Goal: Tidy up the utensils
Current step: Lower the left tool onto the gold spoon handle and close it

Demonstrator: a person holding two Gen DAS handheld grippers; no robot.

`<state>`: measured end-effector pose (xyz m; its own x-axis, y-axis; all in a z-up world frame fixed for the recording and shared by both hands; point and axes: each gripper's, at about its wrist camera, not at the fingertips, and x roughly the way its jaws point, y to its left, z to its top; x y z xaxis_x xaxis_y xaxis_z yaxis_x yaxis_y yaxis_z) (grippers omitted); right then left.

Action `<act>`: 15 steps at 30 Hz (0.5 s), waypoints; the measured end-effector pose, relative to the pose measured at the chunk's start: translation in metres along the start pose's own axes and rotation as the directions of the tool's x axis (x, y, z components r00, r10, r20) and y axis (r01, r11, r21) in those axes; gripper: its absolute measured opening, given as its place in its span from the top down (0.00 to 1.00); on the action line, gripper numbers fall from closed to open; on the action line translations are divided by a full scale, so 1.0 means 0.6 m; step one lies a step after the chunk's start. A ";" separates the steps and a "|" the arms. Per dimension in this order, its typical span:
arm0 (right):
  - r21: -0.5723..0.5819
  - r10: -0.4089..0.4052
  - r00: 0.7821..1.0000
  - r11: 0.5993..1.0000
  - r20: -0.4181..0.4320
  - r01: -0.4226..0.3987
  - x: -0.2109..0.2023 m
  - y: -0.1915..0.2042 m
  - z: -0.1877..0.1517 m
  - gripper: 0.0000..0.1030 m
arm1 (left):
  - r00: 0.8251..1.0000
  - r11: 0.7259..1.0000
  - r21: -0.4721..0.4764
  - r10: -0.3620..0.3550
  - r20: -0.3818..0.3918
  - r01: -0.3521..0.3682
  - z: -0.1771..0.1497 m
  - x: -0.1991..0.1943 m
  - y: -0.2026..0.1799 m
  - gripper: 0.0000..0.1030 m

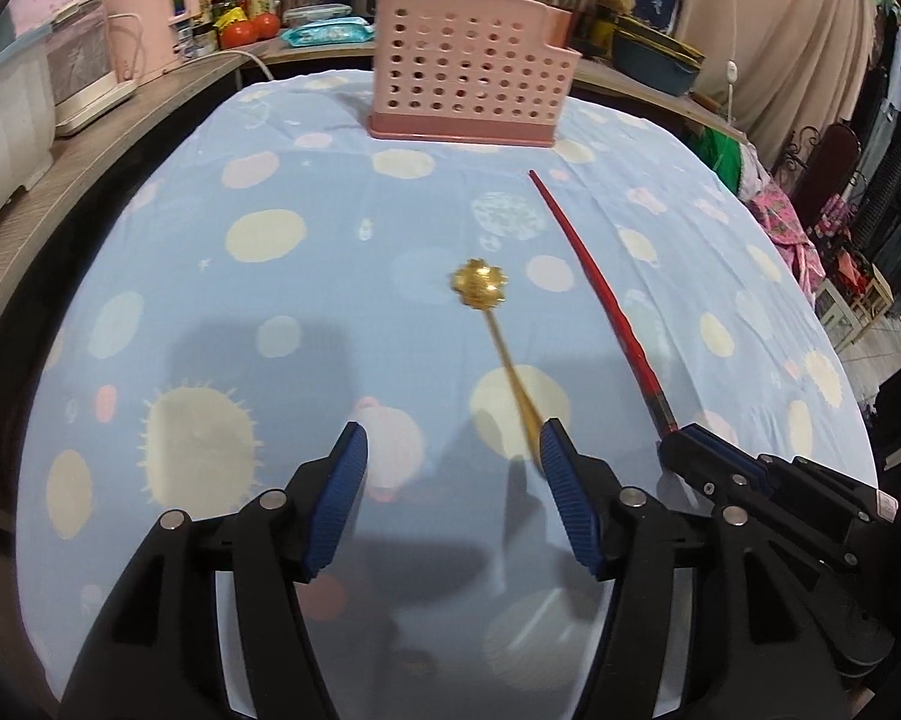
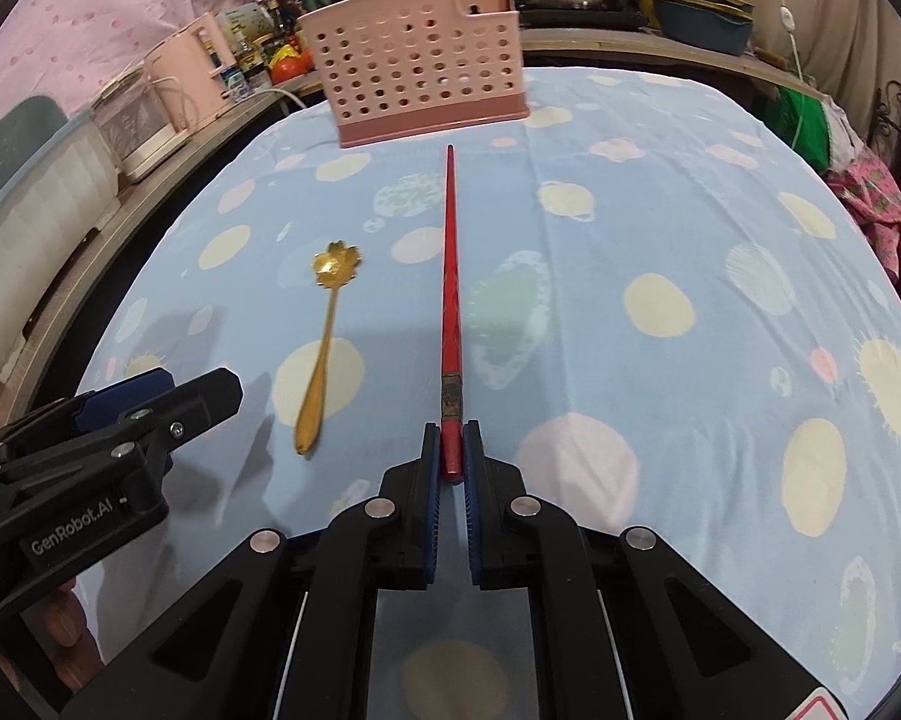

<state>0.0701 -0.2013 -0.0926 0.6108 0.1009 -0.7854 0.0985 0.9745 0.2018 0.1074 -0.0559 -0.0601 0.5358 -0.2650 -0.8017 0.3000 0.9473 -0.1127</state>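
Observation:
A gold spoon (image 1: 498, 336) with a flower-shaped bowl lies on the blue patterned cloth. My left gripper (image 1: 453, 444) is open just before its handle end, which lies beside the right pad (image 1: 561, 468) with nothing pressed between the pads. In the right wrist view the gold spoon (image 2: 324, 348) rests just right of my left gripper (image 2: 192, 390). My right gripper (image 2: 450, 441) is shut on the thick end of a long red chopstick (image 2: 450, 276), which points at the pink holder. The red chopstick (image 1: 588, 282) and my right gripper (image 1: 684, 441) also show at the right of the left wrist view.
A pink perforated utensil holder (image 1: 468, 78) (image 2: 420, 72) stands at the far edge of the cloth-covered table (image 2: 660, 240). Behind it a wooden ledge carries pots, jars and a pink kettle (image 1: 150, 18). Clothes hang off to the right.

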 end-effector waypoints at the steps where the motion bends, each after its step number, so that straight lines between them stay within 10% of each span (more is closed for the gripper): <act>1: 0.007 -0.002 1.000 1.000 0.001 0.002 -0.002 -0.005 -0.001 0.93 | 1.000 1.000 0.007 -0.004 -0.003 0.004 0.000 0.003 -0.007 0.45; 15: 0.033 -0.004 1.000 0.999 -0.002 0.004 -0.010 -0.028 -0.013 0.93 | 1.000 0.999 0.040 -0.003 -0.027 0.004 -0.013 0.033 -0.028 0.59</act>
<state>0.0587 -0.2168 -0.0958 0.6092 0.0976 -0.7870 0.1263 0.9678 0.2178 0.1067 -0.0758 -0.0789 0.5136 -0.2626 -0.8169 0.3332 0.9383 -0.0922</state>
